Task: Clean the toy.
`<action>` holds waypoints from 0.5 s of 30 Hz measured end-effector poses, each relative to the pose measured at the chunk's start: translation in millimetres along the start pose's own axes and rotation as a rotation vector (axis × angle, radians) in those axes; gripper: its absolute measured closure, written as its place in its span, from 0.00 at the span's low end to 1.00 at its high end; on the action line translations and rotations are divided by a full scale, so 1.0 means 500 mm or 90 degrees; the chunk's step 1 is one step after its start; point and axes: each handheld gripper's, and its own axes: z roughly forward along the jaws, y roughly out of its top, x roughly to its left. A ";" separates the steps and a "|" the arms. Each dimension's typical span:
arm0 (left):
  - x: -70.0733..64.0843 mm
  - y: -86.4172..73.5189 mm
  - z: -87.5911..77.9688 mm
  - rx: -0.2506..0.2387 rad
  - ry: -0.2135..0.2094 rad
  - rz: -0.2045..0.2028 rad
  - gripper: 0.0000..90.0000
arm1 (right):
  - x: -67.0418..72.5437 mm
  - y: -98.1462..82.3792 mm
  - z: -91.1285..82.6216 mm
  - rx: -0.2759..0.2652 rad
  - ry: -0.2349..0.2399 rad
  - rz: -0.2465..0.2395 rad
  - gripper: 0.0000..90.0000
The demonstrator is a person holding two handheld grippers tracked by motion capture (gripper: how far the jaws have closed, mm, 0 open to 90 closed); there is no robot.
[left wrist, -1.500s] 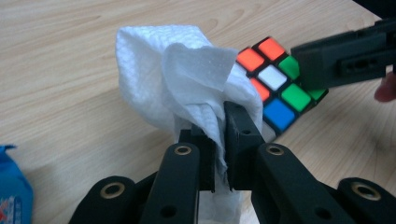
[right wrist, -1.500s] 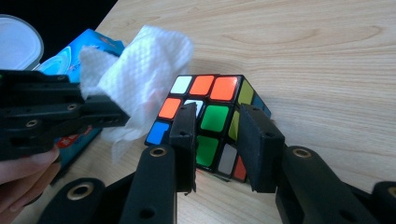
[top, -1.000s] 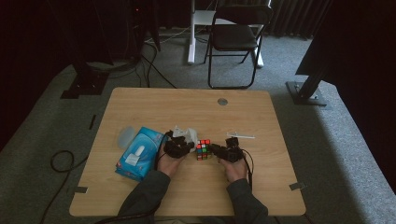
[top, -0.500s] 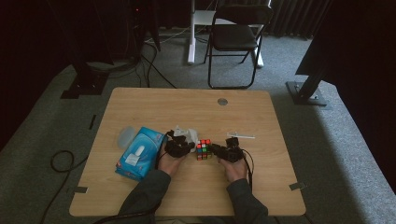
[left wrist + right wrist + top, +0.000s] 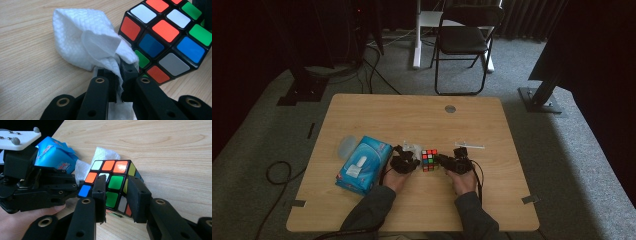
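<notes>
We have the cube (image 5: pixel 110 187) clamped in the right gripper (image 5: pixel 117 202) on the worktop (image 5: pixel 412 115), the left gripper (image 5: pixel 119 80) pinching a white tissue (image 5: pixel 85 45) beside it (wiping seems barely begun).

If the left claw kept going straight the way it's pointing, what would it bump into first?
Probably the puzzle cube. The left claw, shut on a white tissue, points at the cube's near face; the tissue already seems to brush it, though depth is unclear.

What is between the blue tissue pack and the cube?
In the high view, the left gripper with its white wipe lies between the tissue pack and the cube.
</notes>
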 end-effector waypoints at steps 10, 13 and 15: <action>-0.002 0.013 -0.024 -0.024 -0.002 0.000 0.95 | -0.002 -0.001 0.000 -0.003 0.001 0.005 0.77; -0.004 0.018 -0.031 -0.030 -0.001 0.001 0.95 | -0.002 -0.001 0.000 -0.003 0.001 0.005 0.77; -0.006 0.021 -0.038 -0.037 -0.002 0.002 0.95 | -0.002 -0.001 0.000 -0.004 0.000 0.004 0.77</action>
